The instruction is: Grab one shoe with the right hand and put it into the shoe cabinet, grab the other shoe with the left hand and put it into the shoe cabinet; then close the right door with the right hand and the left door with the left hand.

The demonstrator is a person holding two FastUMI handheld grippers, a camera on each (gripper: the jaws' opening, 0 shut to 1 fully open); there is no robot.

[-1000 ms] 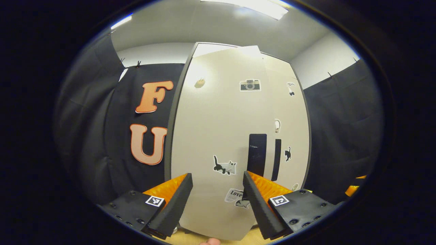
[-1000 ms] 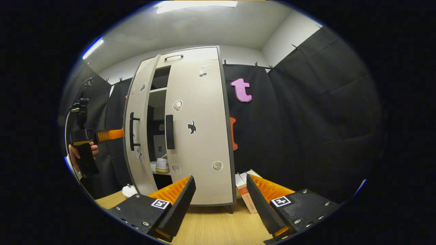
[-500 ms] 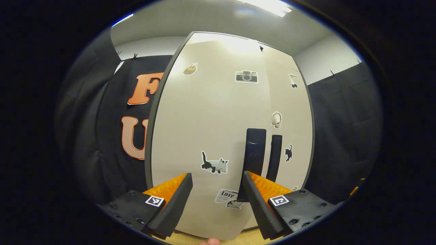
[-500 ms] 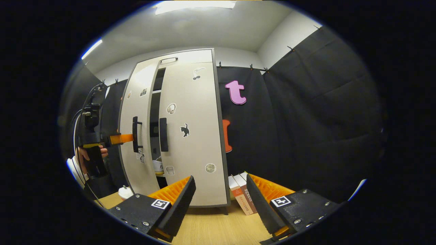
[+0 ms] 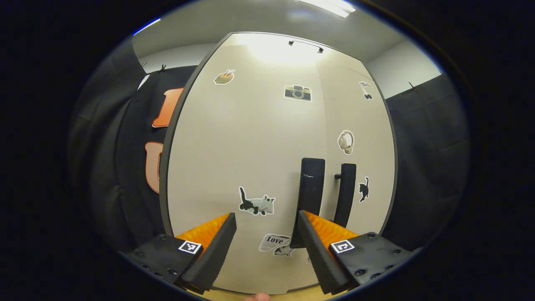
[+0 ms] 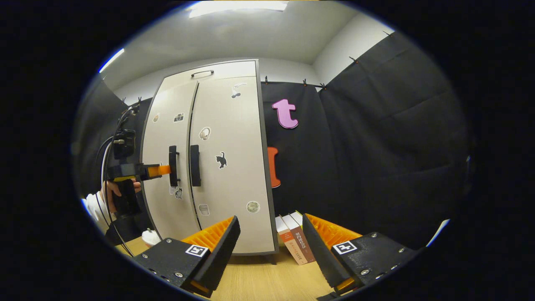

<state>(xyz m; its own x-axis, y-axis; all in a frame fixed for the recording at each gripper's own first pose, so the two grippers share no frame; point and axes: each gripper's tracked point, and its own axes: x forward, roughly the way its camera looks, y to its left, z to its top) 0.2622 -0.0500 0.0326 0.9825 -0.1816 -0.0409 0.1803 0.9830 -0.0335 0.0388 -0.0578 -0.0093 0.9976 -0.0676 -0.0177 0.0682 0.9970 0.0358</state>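
the shoe cabinet (image 6: 209, 167) stands on the wooden table (image 6: 259, 280) against the black cloth wall, and both of its doors lie flat in line with each other, no gap between them in either view. the left door (image 5: 242, 159) carries a cat sticker (image 5: 256, 205) and a camera sticker (image 5: 297, 93); the right door (image 5: 355, 138) sits just beside it, each with a dark upright handle near the seam. the shoes cannot be seen with the doors shut like this. the left gripper (image 5: 265, 240) faces the left door close up, its fingers spread apart with nothing between them, the left handle (image 5: 310, 196) rising just behind one finger. in the right gripper view that same gripper (image 6: 161, 170), held in a hand (image 6: 109, 190), has its tip at the left door beside the handle. the right gripper (image 6: 269, 246) sits well back from the cabinet over the table, fingers spread wide and empty. some books (image 6: 292, 242) lean just beside the cabinet's right foot.
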